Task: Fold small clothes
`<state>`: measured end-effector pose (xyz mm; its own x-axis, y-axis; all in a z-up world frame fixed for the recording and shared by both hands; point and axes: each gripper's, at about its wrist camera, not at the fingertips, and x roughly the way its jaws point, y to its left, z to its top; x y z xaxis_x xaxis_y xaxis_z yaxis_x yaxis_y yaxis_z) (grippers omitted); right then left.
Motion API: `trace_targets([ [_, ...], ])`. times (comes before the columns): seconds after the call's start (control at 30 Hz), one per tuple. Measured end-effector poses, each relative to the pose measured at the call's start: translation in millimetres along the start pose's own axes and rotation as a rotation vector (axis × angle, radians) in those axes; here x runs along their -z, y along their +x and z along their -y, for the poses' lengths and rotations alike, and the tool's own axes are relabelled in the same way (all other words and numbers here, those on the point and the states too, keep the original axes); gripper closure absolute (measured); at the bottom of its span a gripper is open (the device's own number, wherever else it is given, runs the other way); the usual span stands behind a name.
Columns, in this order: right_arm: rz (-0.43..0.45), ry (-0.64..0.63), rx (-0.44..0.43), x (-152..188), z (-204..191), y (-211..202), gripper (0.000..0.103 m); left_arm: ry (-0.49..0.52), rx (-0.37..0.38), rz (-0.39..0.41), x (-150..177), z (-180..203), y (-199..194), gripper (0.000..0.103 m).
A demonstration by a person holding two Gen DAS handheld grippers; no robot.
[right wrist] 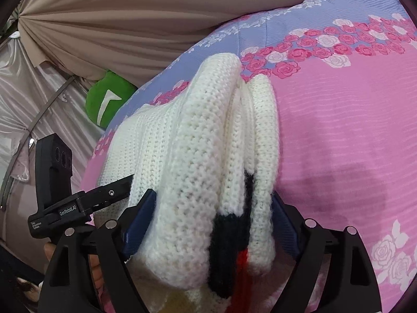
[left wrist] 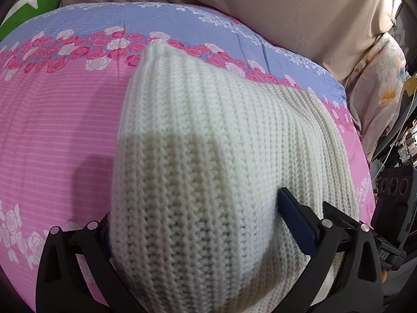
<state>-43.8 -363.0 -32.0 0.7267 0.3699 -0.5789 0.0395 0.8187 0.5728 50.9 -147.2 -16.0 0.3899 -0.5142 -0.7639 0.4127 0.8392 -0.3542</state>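
A folded cream knitted garment (left wrist: 208, 143) lies on the pink and blue floral bedsheet (left wrist: 52, 130). My left gripper (left wrist: 198, 224) is shut on its near edge; its blue-padded right finger (left wrist: 294, 216) presses the knit, and the left finger is mostly hidden behind the cloth. In the right wrist view the same garment (right wrist: 198, 156) is bunched in thick folds, with a black and red patch (right wrist: 229, 247) showing near the camera. My right gripper (right wrist: 208, 216) is shut on these folds. The left gripper (right wrist: 86, 203) shows at the left, holding the garment's other side.
Beige curtain fabric (left wrist: 286, 13) hangs behind the bed. A green cushion (right wrist: 106, 101) sits at the bed's far corner. Clutter and dark equipment (left wrist: 393, 190) stand off the bed's right edge. Grey tent-like fabric (right wrist: 31, 91) is at the left in the right wrist view.
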Motion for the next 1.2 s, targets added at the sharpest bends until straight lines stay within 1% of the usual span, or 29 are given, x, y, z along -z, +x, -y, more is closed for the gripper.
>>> trace_targets([
  [0.27,0.011,-0.01,-0.006,0.2,0.6,-0.9,0.019,0.024,0.009,0.034,1.1,-0.7,0.7,0.005],
  [0.33,0.009,-0.012,-0.013,-0.8,1.2,-0.5,0.021,0.02,0.015,0.034,1.7,-1.0,-0.7,0.005],
  [0.37,0.008,-0.009,-0.017,-0.5,1.1,-0.3,0.024,0.017,0.025,0.03,1.1,-1.6,-1.3,0.005],
  [0.4,0.002,-0.005,-0.025,-0.3,1.2,0.0,0.035,0.01,0.046,0.024,0.3,-2.5,-2.9,0.005],
  [0.43,0.003,0.002,-0.027,3.6,0.6,-2.5,0.039,0.003,0.064,0.019,-0.8,-2.8,-4.7,0.006],
  [0.47,0.014,0.009,-0.026,4.4,-1.0,-6.3,0.048,0.001,0.076,0.019,-2.1,-2.7,-9.8,0.013],
  [0.5,0.023,0.014,-0.022,5.0,-4.3,-10.7,0.055,0.008,0.086,0.023,-3.3,-1.1,-15.7,0.024],
  [0.53,0.031,0.018,-0.016,5.7,-8.7,-15.6,0.057,0.026,0.097,0.033,-5.3,1.4,-24.5,0.03],
  [0.57,0.045,0.016,-0.01,6.1,-14.6,-22.0,0.06,0.045,0.103,0.047,-7.4,4.3,-34.1,0.04],
  [0.6,0.063,0.012,-0.007,6.2,-22.2,-30.2,0.062,0.061,0.125,0.059,-9.8,6.9,-43.0,0.046],
  [0.67,0.099,-0.009,-0.008,5.9,-38.7,-44.7,0.062,0.101,0.179,0.079,-14.8,15.7,-63.9,0.049],
  [0.77,0.196,-0.081,0.0,3.1,-75.9,-78.7,0.063,0.196,0.199,0.174,-20.0,33.8,-107.9,0.05],
  [0.83,0.292,-0.145,-0.004,-1.5,-105.3,-108.2,0.063,0.257,0.222,0.263,-24.1,43.5,-145.5,0.05],
  [0.9,0.38,-0.201,-0.028,-9.5,-132.8,-134.8,0.063,0.307,0.246,0.361,-29.5,50.6,-186.8,0.05],
  [1.0,0.484,-0.3,-0.078,-26.1,-177.1,-163.1,0.062,0.364,0.262,0.508,-41.7,55.3,-244.3,0.049],
  [1.1,0.55,-0.39,-0.12,-48.6,-218.6,-171.5,0.061,0.385,0.247,0.632,-51.5,48.2,-292.2,0.047],
  [1.2,0.564,-0.434,-0.153,-74.0,-245.8,-157.8,0.058,0.383,0.205,0.703,-70.4,33.2,-315.3,0.043],
])
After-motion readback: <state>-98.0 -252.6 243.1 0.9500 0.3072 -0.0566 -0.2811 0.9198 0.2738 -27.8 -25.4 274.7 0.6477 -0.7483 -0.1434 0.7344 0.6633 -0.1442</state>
